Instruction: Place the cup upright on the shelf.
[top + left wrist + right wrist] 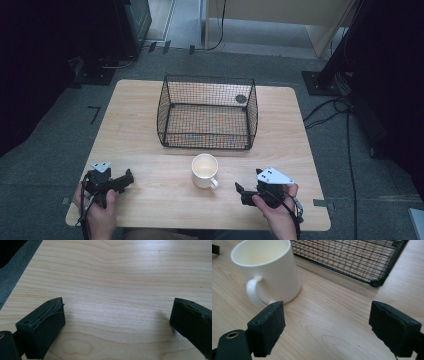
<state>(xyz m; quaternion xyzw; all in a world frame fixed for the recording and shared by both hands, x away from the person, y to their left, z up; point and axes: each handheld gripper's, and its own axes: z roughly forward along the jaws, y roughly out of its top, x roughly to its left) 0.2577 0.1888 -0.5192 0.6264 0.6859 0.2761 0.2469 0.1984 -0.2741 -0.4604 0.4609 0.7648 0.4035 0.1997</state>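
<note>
A white mug [205, 170] stands upright on the wooden table [150, 125], its handle turned toward the front right. Behind it sits an empty black wire basket [207, 112]. My left gripper [129, 178] rests low at the front left, held by a hand, its jaws wide apart over bare wood [117, 315]. My right gripper [239, 192] is at the front right, a short way right of the mug. In the right gripper view its jaws stand open [325, 322], with the mug [268, 272] just ahead on the left and the basket [352, 260] beyond.
The table's front edge [200, 227] lies close under both hands. Grey floor surrounds the table, with cables [330, 112] and dark stands at the right and back. Bare wood lies on both sides of the basket.
</note>
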